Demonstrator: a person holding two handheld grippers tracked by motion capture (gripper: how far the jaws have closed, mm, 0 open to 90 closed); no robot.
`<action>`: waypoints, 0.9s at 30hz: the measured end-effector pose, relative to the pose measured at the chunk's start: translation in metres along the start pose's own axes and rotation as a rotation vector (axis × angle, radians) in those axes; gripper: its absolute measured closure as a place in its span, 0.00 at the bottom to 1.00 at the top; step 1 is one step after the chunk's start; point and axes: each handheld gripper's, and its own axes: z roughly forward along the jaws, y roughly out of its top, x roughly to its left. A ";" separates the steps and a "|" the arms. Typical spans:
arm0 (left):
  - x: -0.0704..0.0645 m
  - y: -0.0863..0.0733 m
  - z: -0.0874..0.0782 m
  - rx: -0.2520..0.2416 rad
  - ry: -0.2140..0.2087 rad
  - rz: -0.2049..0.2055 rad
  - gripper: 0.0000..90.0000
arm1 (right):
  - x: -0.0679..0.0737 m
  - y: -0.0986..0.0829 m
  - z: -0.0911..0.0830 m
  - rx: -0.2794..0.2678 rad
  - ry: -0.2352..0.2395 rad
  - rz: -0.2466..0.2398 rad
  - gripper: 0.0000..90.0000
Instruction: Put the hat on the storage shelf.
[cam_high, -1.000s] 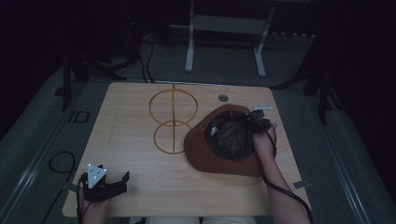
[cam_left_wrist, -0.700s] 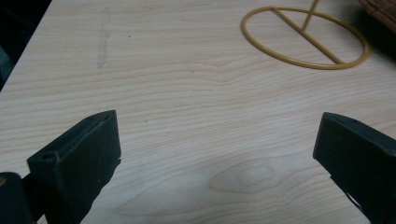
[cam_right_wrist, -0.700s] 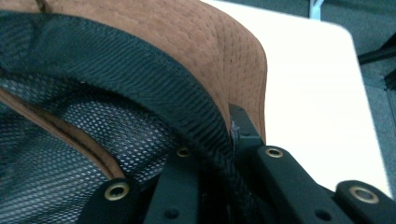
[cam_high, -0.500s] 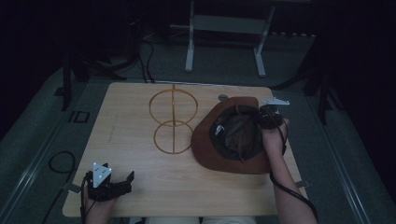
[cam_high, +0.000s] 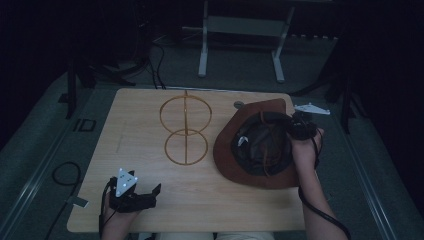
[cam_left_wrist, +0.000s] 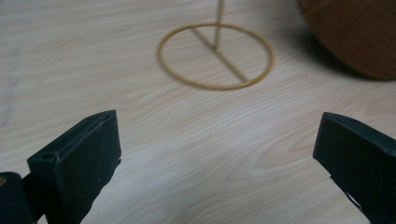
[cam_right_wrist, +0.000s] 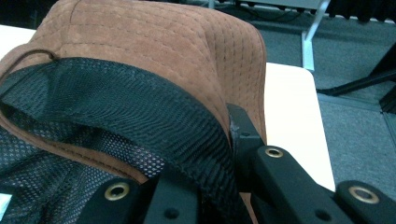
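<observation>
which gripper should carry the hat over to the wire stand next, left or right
Right. The right gripper is already shut on the hat at its inner band. The left gripper sits open near the table's front edge, holding nothing, apart from the wire stand.

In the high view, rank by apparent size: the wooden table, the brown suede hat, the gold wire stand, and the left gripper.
1. Light wooden table.
2. Brown suede hat, upside down.
3. Gold two-ring wire stand.
4. Black left gripper, smallest.

The right claw has dragged the brown hat slightly rightward, tilting its brim.
</observation>
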 end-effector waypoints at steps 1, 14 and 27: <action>-0.004 0.004 0.000 -0.005 -0.014 0.008 0.02 | 0.000 0.000 -0.003 -0.007 0.000 0.003 0.94; -0.048 0.061 0.020 -0.006 -0.139 0.108 0.02 | 0.002 -0.007 -0.026 -0.052 0.033 0.004 0.94; -0.098 0.107 0.055 -0.029 -0.252 0.203 0.03 | 0.012 -0.014 -0.037 -0.071 0.073 0.003 0.94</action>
